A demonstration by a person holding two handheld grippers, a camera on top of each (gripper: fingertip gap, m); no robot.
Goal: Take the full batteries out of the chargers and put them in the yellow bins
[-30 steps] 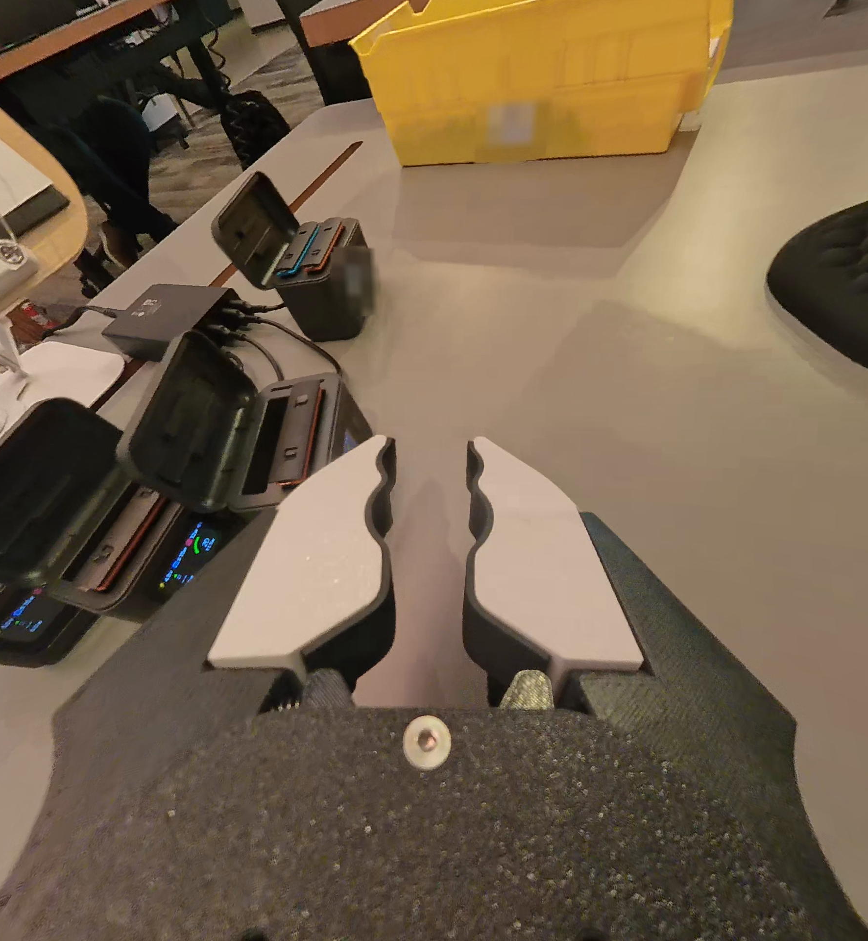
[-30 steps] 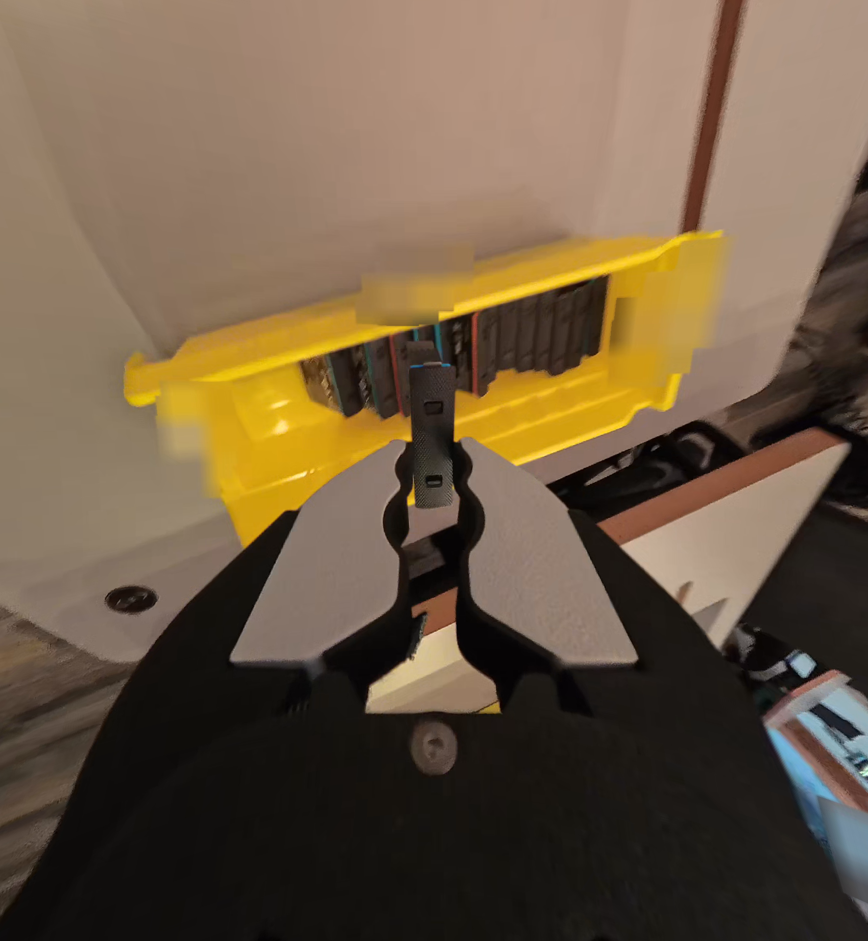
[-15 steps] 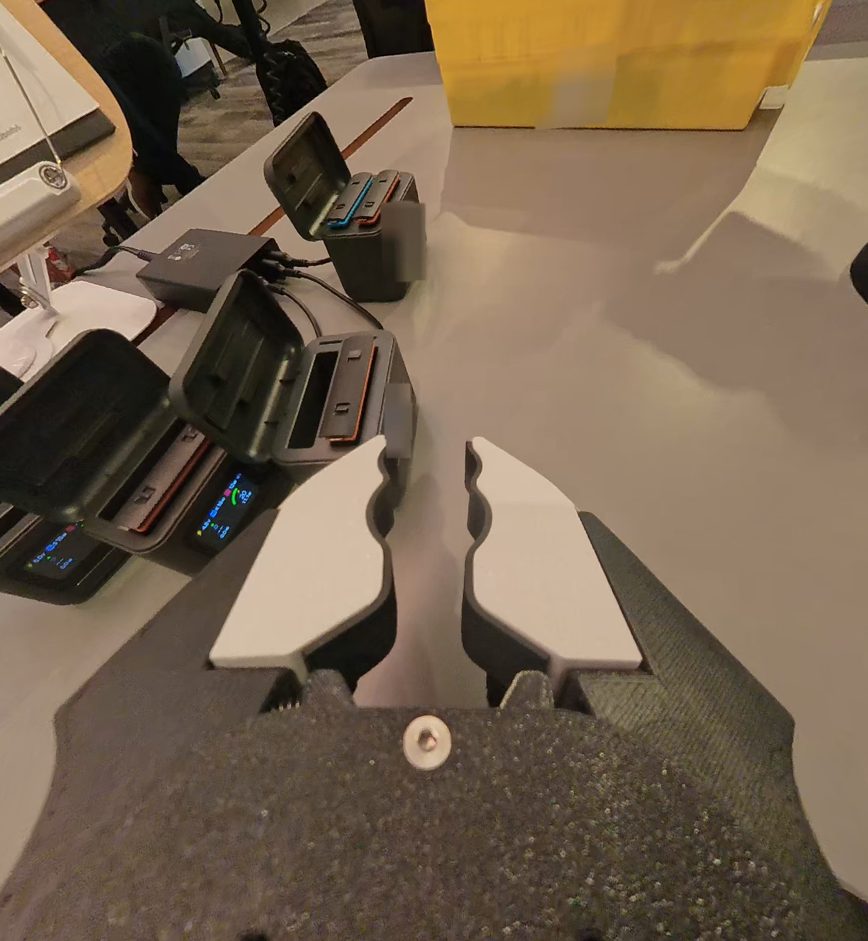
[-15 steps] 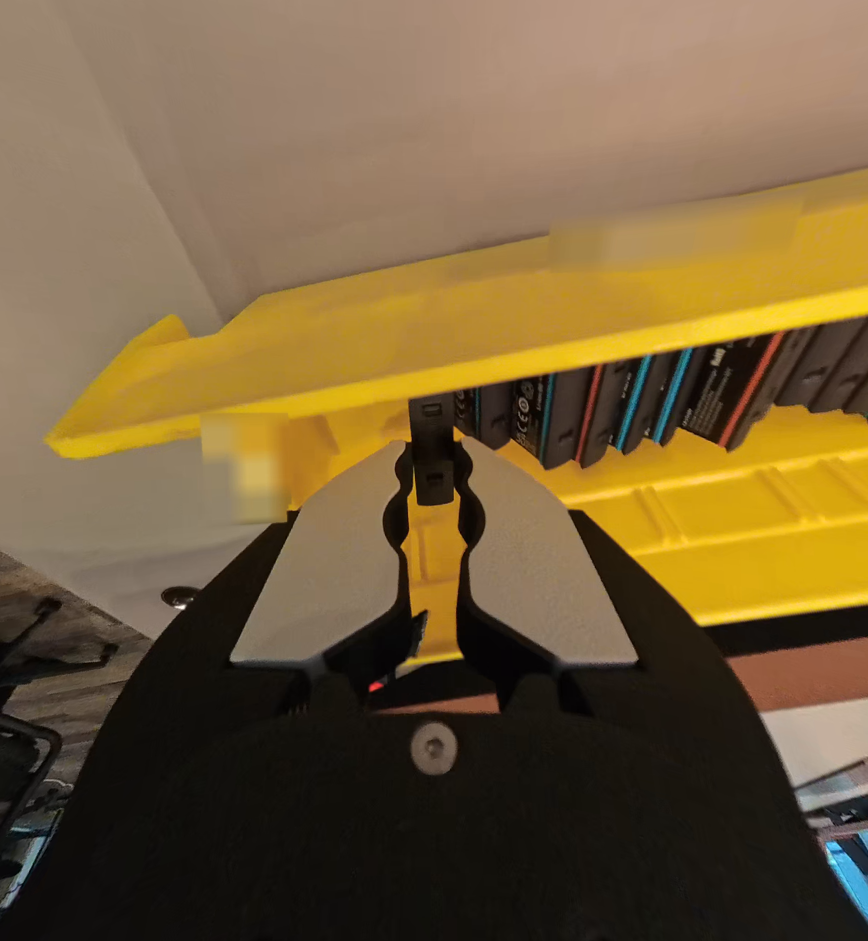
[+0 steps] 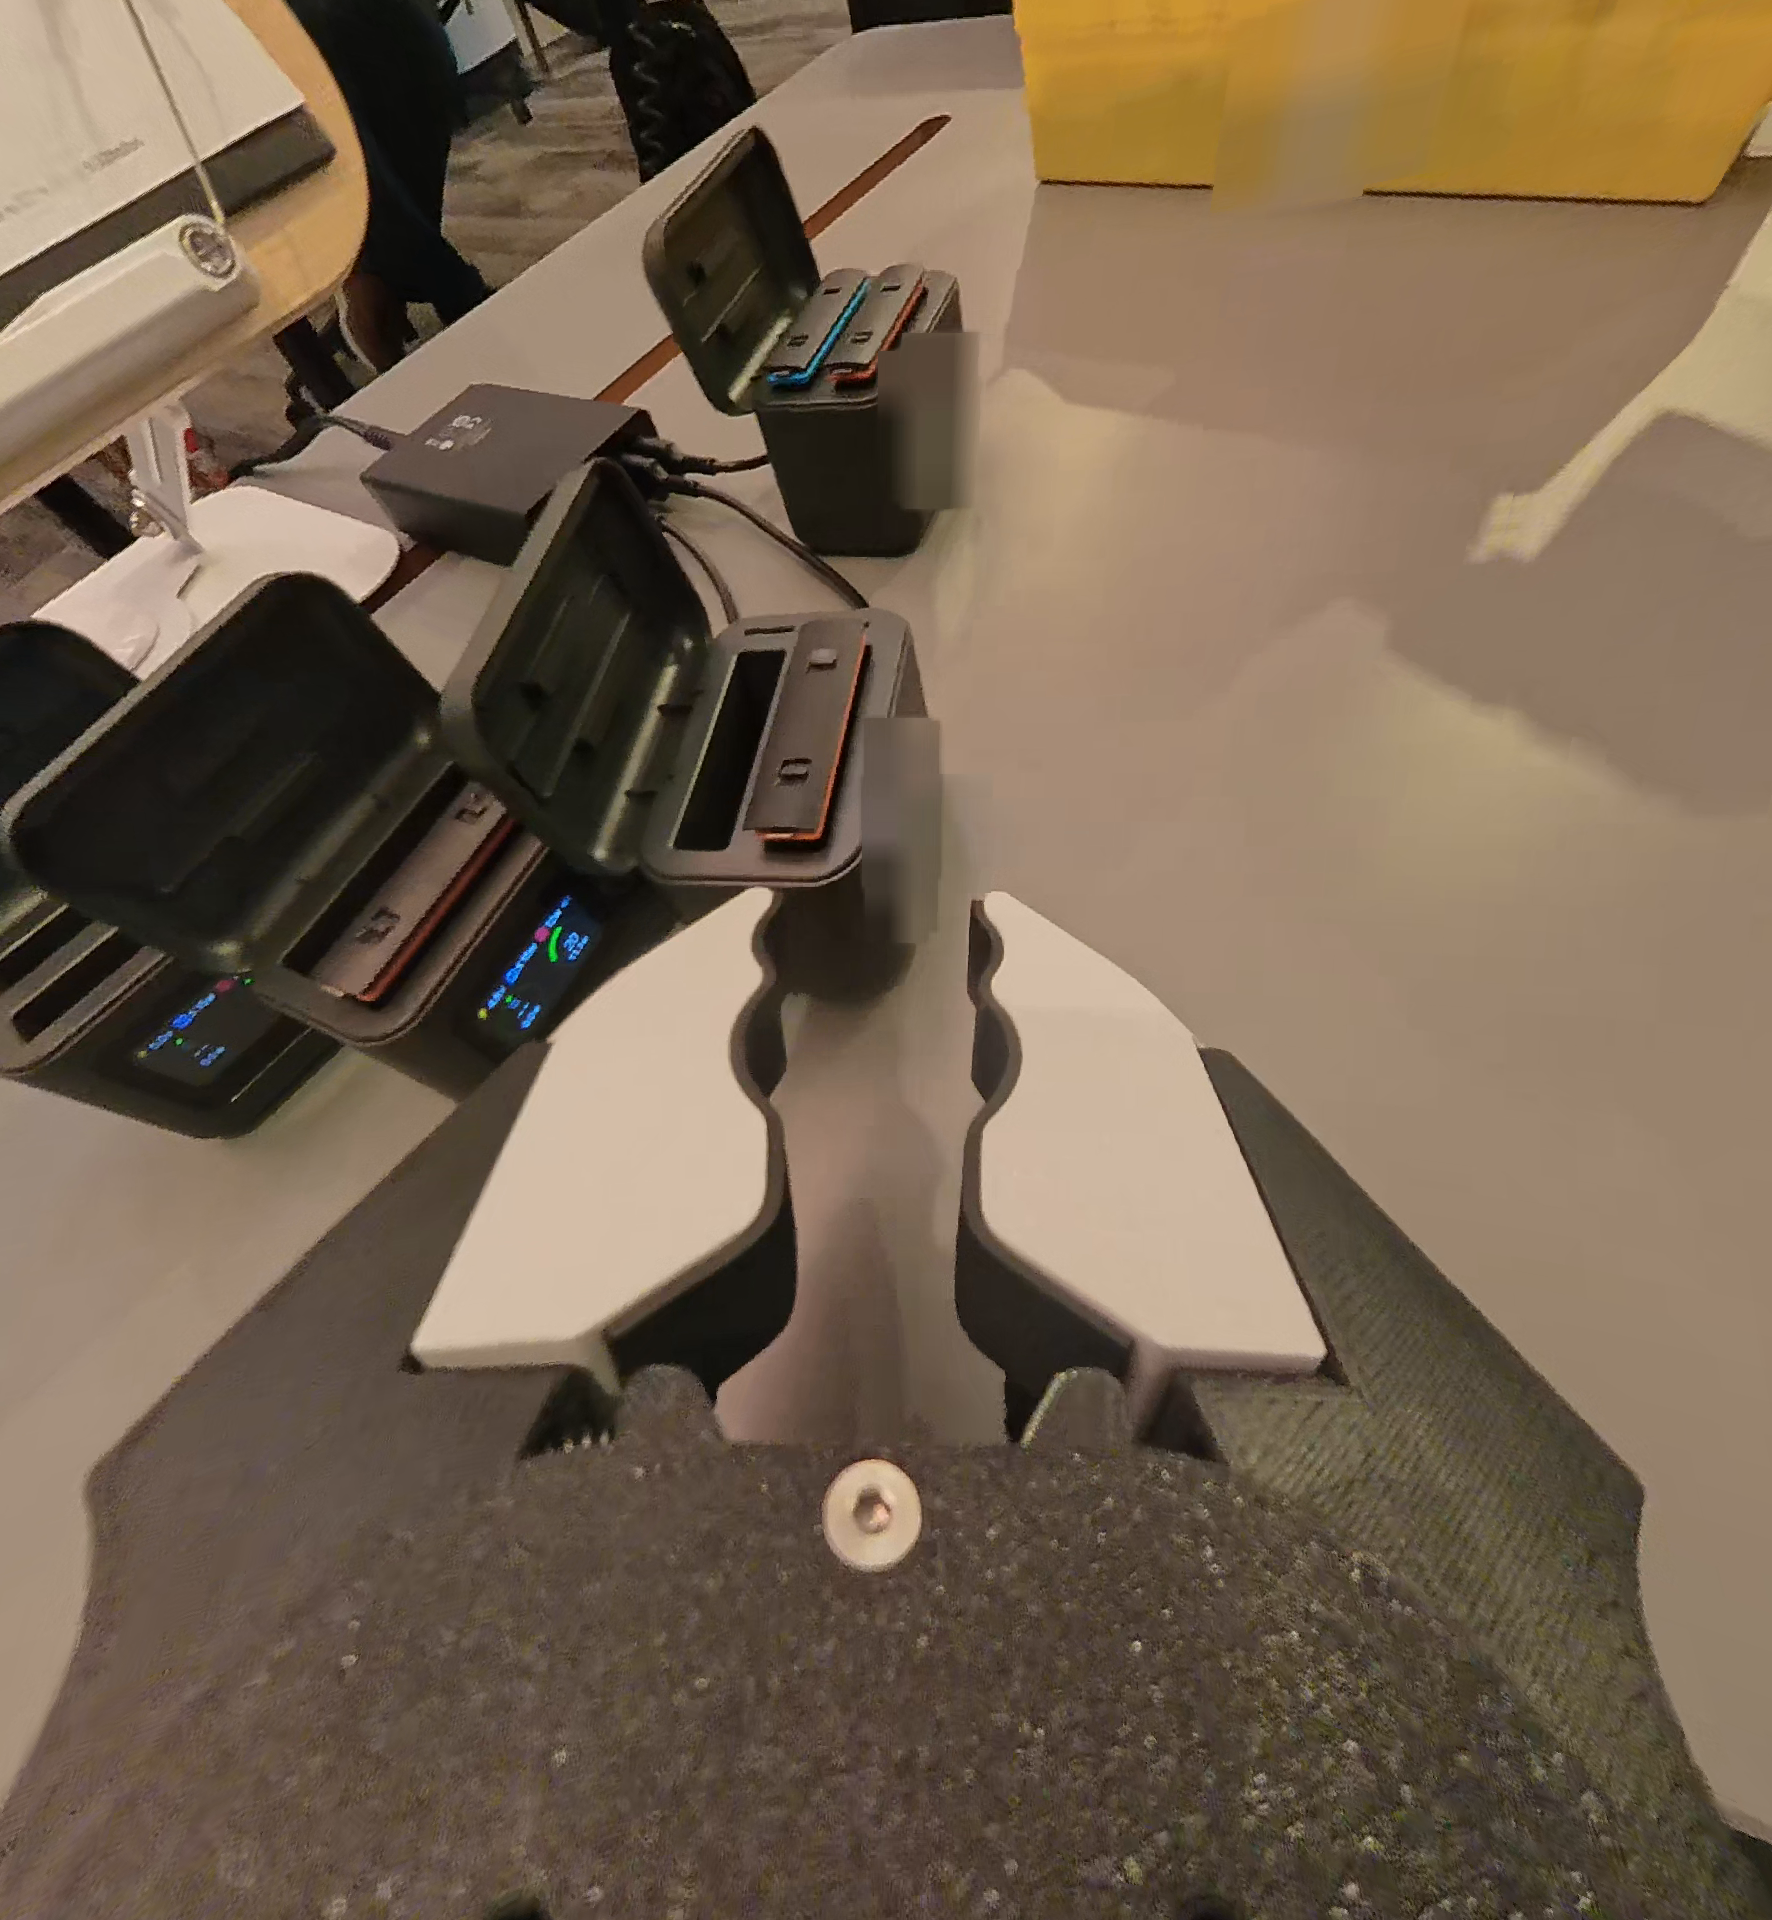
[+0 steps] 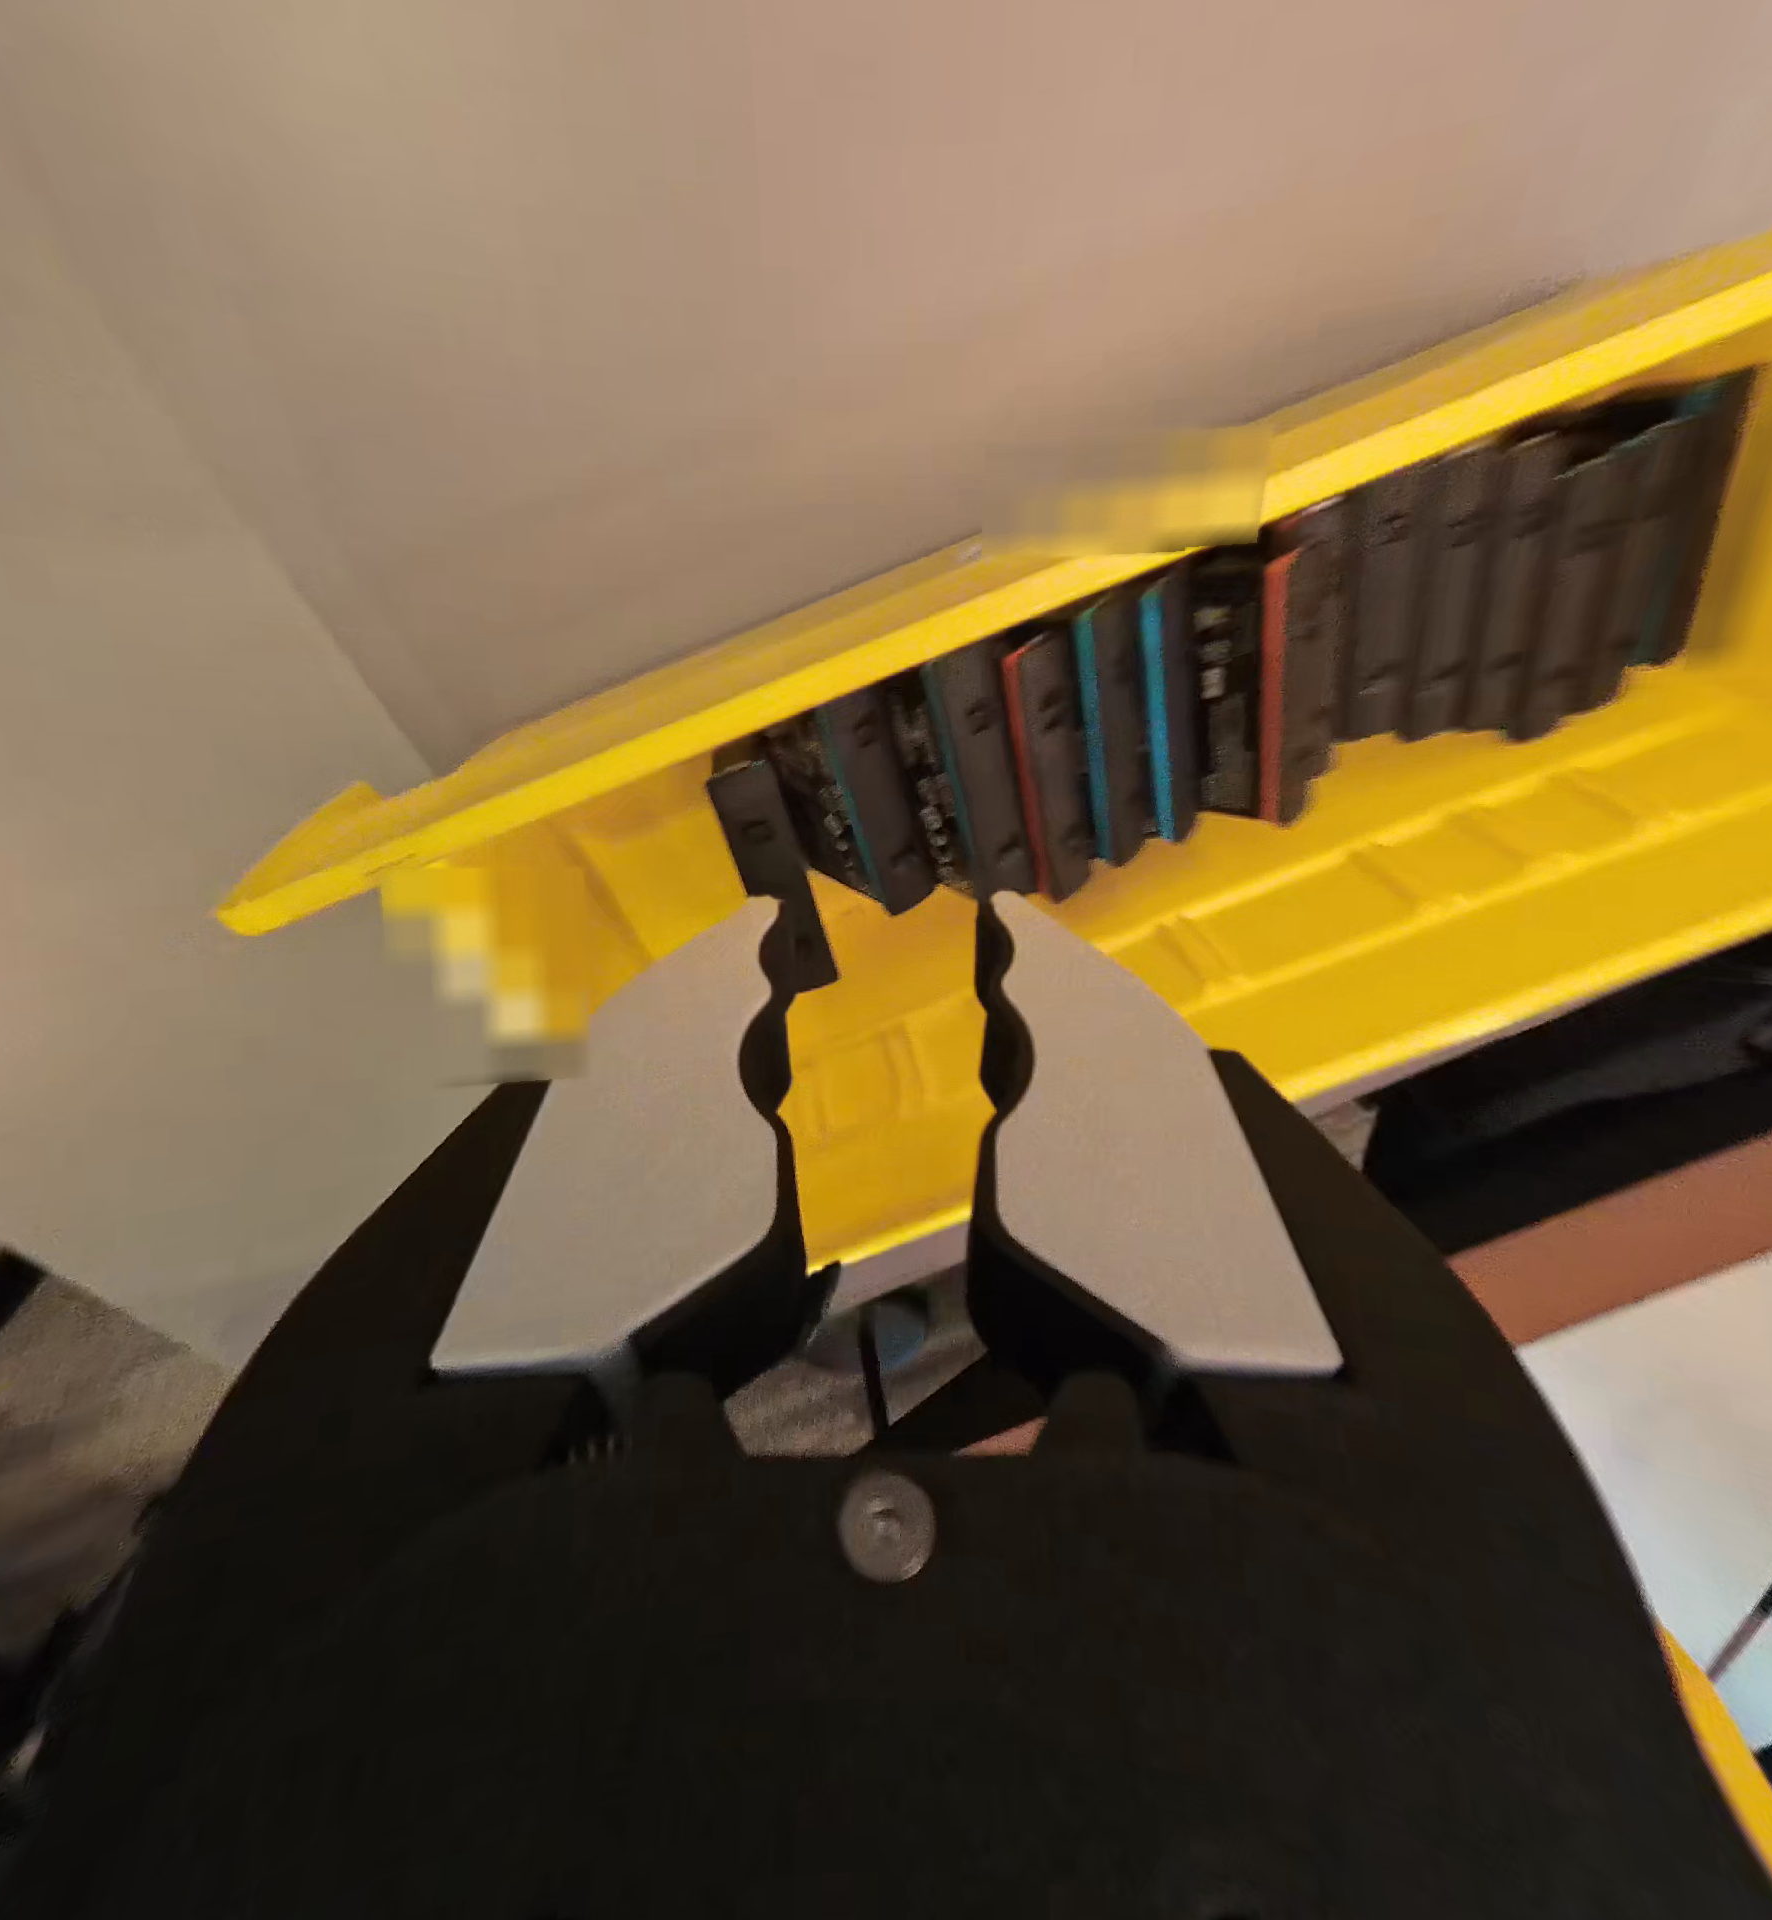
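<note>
In the left wrist view my left gripper is open and empty, low over the grey table, just in front of an open black charger that holds one orange-edged battery beside an empty slot. A farther open charger holds blue-edged and orange-edged batteries. Two more open chargers stand at the left. In the right wrist view my right gripper is open over the yellow bin. A black battery stands at the left end of a row of batteries, touching my left fingertip.
A black power hub with cables sits behind the chargers. The yellow bin stands at the far edge of the table in the left wrist view. A white stand is at the left. A person's legs show beyond the table. One gripper's finger ends stand about 45 cm off the other's. To reach the black power hub in a straight line is about 25 cm for my left fingers, about 40 cm for my right.
My right gripper has opened and let go of the black battery, which now stands in the bin's row. My left gripper has moved forward towards the near charger.
</note>
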